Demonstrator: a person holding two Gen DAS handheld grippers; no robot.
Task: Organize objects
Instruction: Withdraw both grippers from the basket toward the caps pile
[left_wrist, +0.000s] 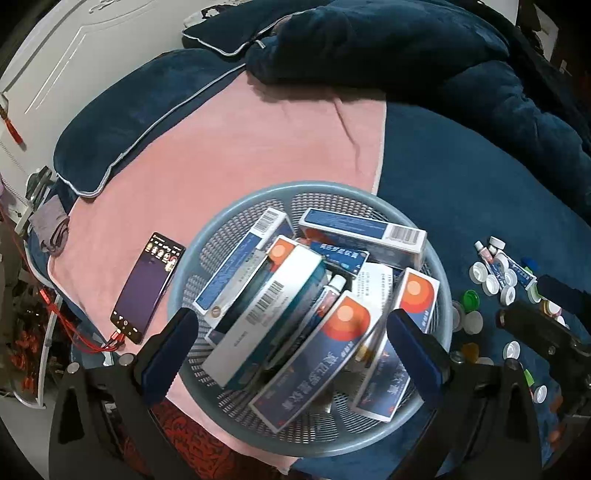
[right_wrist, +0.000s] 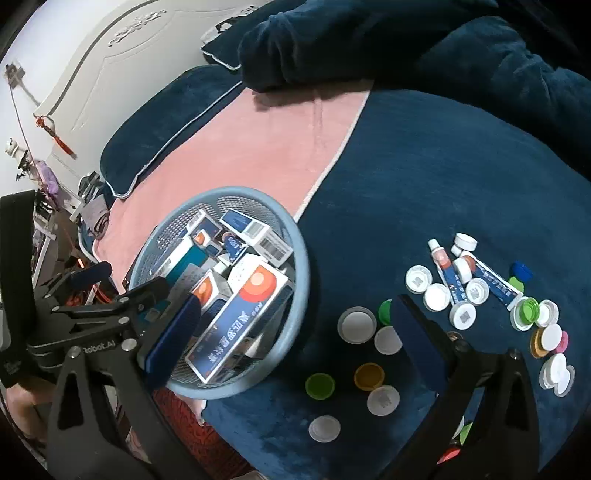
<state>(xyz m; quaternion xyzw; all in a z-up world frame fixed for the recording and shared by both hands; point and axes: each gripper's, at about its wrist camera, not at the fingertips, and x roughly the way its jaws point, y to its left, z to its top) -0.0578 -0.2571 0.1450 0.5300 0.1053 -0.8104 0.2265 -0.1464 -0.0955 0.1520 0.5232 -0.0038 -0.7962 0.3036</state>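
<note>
Right wrist view: both claws, left claw (left_wrist: 291, 330) and right claw (right_wrist: 293, 325), gape empty over the bed's round blue mesh basket (right_wrist: 303, 258) of medicine boxes, so I'd guess the scattered plastic bottle caps (right_wrist: 356, 325) and small ointment tubes (right_wrist: 445, 267) alongside come next.

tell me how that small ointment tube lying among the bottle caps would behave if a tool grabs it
The ointment tube looks thin-walled and soft, so it would probably dent or flex under a squeeze. It is small, so likely light. It lies flat on the plush blue blanket, which should keep it from sliding, though its round body might roll a little if nudged sideways.
</note>
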